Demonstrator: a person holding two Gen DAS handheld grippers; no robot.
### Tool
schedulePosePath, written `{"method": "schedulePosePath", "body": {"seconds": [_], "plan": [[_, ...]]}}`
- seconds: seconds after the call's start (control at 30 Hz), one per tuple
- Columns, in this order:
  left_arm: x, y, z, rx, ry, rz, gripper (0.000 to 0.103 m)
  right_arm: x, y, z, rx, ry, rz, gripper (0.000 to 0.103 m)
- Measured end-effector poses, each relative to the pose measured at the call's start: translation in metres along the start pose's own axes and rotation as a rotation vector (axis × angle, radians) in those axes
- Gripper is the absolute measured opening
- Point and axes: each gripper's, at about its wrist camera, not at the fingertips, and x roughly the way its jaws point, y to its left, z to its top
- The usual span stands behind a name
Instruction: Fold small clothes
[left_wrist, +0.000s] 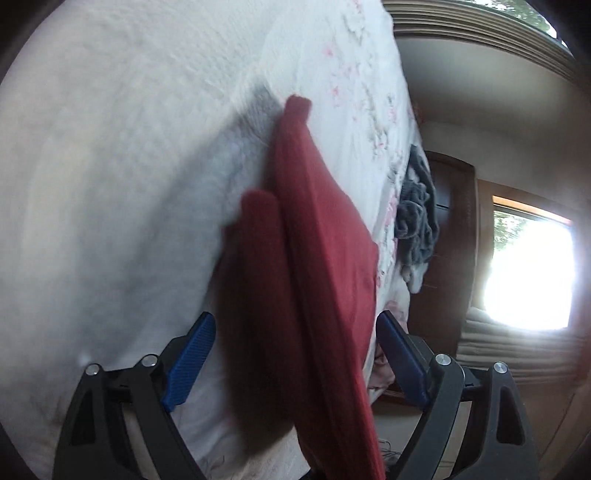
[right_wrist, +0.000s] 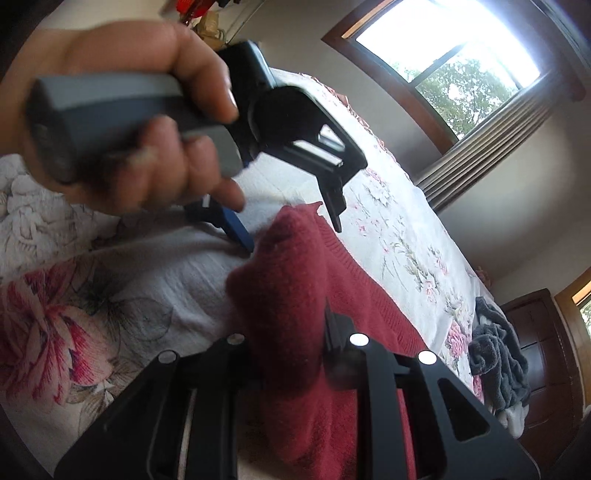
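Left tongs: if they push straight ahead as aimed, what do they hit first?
Most likely the red knit garment, which lies between the open left tongs and runs ahead of them over the white bedspread. Motion blur makes depth uncertain.

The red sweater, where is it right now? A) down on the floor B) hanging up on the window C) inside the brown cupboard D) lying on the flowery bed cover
D: the red sweater lies across the flowery bed cover, with the right gripper shut on a bunched part of it.
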Motion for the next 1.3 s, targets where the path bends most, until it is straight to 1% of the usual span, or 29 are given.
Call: {"method": "schedulePosePath", "body": {"seconds": [0.03, 0.07, 0.1, 0.13, 0.17, 0.27, 0.37, 0.57, 0.7, 0.77, 0.83, 0.93, 1.0, 1.13, 1.23, 1.3], "plan": [[0.003, -0.002, 0.005, 0.002, 0.002, 0.017, 0.086, 0.001, -0.004, 0.001, 0.004, -0.001, 0.001, 0.019], [0.006, -0.004, 0.009, 0.001, 0.013, 0.04, 0.07, 0.001, -0.005, 0.002, 0.009, -0.001, 0.004, 0.019], [0.008, -0.005, 0.013, -0.005, 0.026, 0.051, 0.05, -0.001, -0.005, 0.001, 0.02, -0.001, 0.009, 0.019], [0.01, -0.005, 0.014, -0.021, 0.041, 0.046, 0.024, -0.002, -0.006, 0.002, 0.027, -0.002, 0.012, 0.019], [0.011, -0.007, 0.014, -0.02, 0.041, 0.056, 0.026, -0.002, -0.008, 0.003, 0.03, -0.003, 0.014, 0.019], [0.012, -0.015, 0.014, -0.002, 0.038, 0.11, 0.019, -0.002, -0.012, 0.002, 0.049, -0.003, 0.026, 0.019], [0.006, -0.032, 0.009, 0.023, 0.019, 0.143, 0.017, -0.008, -0.016, -0.001, 0.084, -0.005, 0.038, 0.019], [0.003, -0.097, 0.0, 0.12, -0.005, 0.223, 0.016, -0.023, -0.041, -0.001, 0.231, -0.005, 0.092, 0.019], [0.007, -0.137, -0.008, 0.175, 0.002, 0.307, 0.016, -0.036, -0.066, -0.002, 0.309, -0.011, 0.109, 0.019], [0.011, -0.162, -0.016, 0.209, 0.004, 0.358, 0.016, -0.04, -0.084, -0.007, 0.366, -0.015, 0.133, 0.019], [0.018, -0.186, -0.022, 0.245, 0.007, 0.403, 0.015, -0.045, -0.098, -0.019, 0.473, -0.011, 0.201, 0.018], [0.032, -0.217, -0.032, 0.293, 0.008, 0.447, 0.016, -0.053, -0.122, -0.036, 0.555, -0.039, 0.233, 0.018], [0.045, -0.233, -0.039, 0.317, 0.011, 0.472, 0.016, -0.054, -0.139, -0.052, 0.619, -0.042, 0.261, 0.018], [0.073, -0.253, -0.051, 0.34, 0.01, 0.516, 0.016, -0.051, -0.162, -0.082, 0.712, -0.036, 0.28, 0.017], [0.093, -0.264, -0.062, 0.356, 0.004, 0.538, 0.016, -0.048, -0.178, -0.11, 0.811, -0.049, 0.316, 0.017], [0.111, -0.271, -0.07, 0.366, 0.007, 0.575, 0.015, -0.046, -0.186, -0.129, 0.865, -0.059, 0.342, 0.017]]}}
